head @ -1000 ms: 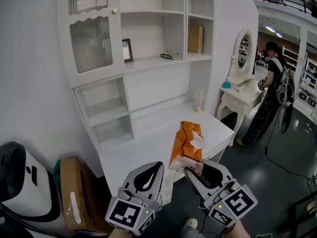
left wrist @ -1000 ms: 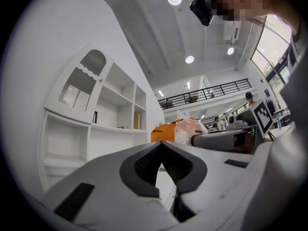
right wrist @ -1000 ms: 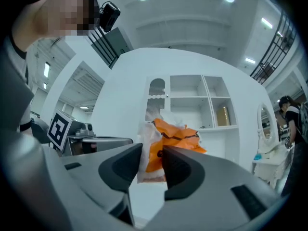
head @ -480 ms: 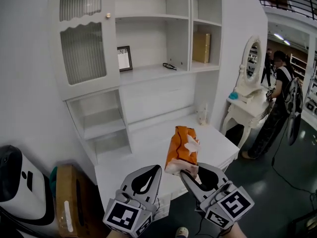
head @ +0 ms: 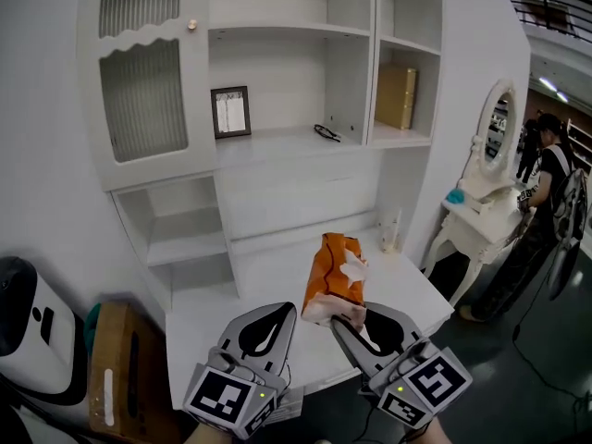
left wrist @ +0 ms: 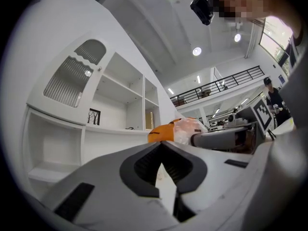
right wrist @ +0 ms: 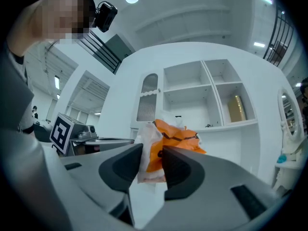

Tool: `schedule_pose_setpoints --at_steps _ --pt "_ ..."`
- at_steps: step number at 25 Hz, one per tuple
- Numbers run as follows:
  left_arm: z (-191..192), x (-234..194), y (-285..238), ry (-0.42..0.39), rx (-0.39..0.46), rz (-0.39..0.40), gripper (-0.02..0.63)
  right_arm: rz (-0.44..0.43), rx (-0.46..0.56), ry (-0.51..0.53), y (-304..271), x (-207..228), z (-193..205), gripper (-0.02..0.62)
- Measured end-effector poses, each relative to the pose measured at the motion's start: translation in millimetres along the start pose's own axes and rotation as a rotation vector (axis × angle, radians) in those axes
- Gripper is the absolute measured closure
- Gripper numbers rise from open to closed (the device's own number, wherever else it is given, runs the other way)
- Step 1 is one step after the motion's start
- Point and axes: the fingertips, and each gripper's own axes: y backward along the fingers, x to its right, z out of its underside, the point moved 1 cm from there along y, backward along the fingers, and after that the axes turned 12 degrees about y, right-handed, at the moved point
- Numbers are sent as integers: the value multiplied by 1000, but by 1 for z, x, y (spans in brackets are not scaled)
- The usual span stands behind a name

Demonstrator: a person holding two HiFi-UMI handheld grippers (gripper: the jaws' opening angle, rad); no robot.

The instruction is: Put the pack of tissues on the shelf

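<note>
orange pack of tissues (head: 335, 280) is clamped by its lower end in the right gripper (head: 351, 320), well short of the shelf (head: 277, 142). the left gripper (head: 285, 313) has its jaws together, empty. this looks like the carrying step; next the pack needs raising and reaching forward onto the board before the jaws let go.

**What the pictures keep back**

In the head view, the lower end of the pack of tissues (head: 335, 271) is covered by the jaws of the right gripper (head: 350, 322), which are clamped on it. The small dark thing (head: 326, 134) on the shelf (head: 277, 143) is too small to name. So is the print in the picture frame (head: 230, 112). The left edge cuts off a white device (head: 28, 359) and a brown box (head: 116, 340). The right edge cuts off part of a person (head: 555, 169).
</note>
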Motion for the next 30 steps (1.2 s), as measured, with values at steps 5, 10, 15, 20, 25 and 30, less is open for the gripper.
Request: schedule_pose_setpoints --at_steps 5,10,15,20,25,30 --pt "3 5 -30 -2 12 -21 591 -33 15 4 1 31 6 448" --pt "8 7 -49 -11 4 -42 591 -54 24 -1 -1 53 11 448" --pt "12 8 -64 -7 -21 -42 591 -55 39 -14 -4 66 16 448" --pt "12 4 -77 -26 -10 -17 591 -38 34 -12 -7 75 19 448" --pt "13 -6 -90 -13 -19 15 591 -5 18 -8 -17 85 22 449" --pt "9 -23 -99 -5 -18 40 591 18 7 0 -37 91 20 449"
